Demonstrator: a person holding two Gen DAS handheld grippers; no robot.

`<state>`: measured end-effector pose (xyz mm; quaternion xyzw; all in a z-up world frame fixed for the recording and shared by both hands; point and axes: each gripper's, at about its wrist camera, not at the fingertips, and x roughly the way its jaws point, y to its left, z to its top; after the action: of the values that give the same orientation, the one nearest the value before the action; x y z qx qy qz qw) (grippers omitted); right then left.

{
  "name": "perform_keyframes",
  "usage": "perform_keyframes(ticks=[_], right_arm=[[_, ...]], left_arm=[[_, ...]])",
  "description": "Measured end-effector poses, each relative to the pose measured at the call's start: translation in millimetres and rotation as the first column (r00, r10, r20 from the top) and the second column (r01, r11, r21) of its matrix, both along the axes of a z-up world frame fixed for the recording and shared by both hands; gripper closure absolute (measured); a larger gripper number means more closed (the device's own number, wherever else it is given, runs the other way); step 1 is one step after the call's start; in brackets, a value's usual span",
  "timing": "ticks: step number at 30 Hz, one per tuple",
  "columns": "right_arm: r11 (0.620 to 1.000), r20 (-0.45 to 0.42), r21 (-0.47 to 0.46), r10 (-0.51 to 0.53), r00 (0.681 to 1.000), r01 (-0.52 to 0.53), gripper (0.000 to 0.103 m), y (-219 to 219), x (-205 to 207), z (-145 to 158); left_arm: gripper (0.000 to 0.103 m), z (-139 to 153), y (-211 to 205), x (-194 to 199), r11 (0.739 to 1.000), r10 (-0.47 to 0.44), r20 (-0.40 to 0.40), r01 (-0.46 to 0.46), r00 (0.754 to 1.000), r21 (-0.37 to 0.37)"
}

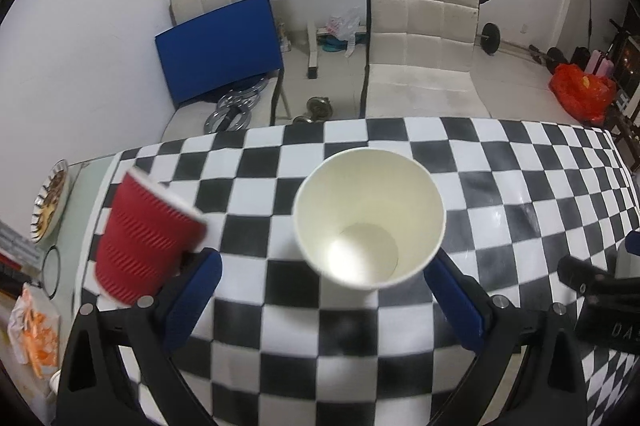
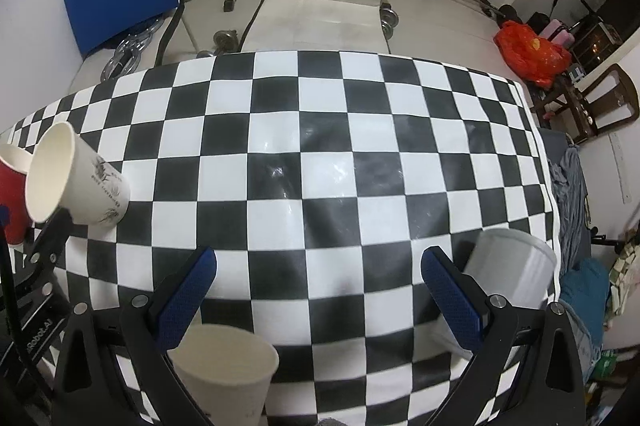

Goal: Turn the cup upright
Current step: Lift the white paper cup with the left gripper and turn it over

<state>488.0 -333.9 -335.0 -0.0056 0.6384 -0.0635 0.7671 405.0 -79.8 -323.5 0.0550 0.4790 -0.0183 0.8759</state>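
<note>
White cup [image 1: 369, 216] mouth-up at frame centre between our left gripper [image 1: 322, 290] fingers, spread, contact unclear. Right gripper [image 2: 318, 290] fingers apart, empty. We judge flip nearly complete; release remains.

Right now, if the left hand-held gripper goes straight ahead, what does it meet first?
The white paper cup: its open mouth faces the left hand-held gripper, between the open fingers. Depth is unclear, but nothing seems nearer.

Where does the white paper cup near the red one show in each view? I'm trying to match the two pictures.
Left wrist: white paper cup at centre, mouth toward the camera, between the open fingers.
Right wrist: far left edge, tilted.
Shared landmark: the red cup beside it.
</note>
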Motion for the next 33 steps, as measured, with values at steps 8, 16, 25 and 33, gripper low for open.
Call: perform_keyframes(ticks=[8, 16, 25, 33], right_arm=[[1.0, -0.003, 0.004, -0.007, 1.0, 0.007, 0.0, -4, 6, -12], [1.0, 0.0, 0.005, -0.018, 1.0, 0.018, 0.0, -12, 4, -10], [1.0, 0.02, 0.021, -0.019, 1.0, 0.019, 0.0, -8, -30, 27], [0.998, 0.003, 0.041, -0.037, 0.999, 0.037, 0.0, 8, -104, 61]], left_arm=[[0.003, -5, -7, 15, 0.998, -0.045, 0.092, 0.049, 0.995, -0.043], [0.036, 7, -8, 20, 0.994, -0.075, 0.147, 0.085, 0.986, -0.065], [0.037, 51, 9, -14, 0.995, -0.083, 0.107, 0.089, 0.991, -0.051], [0.037, 83, 22, -87, 0.992, -0.119, 0.019, 0.12, 0.993, -0.027]])
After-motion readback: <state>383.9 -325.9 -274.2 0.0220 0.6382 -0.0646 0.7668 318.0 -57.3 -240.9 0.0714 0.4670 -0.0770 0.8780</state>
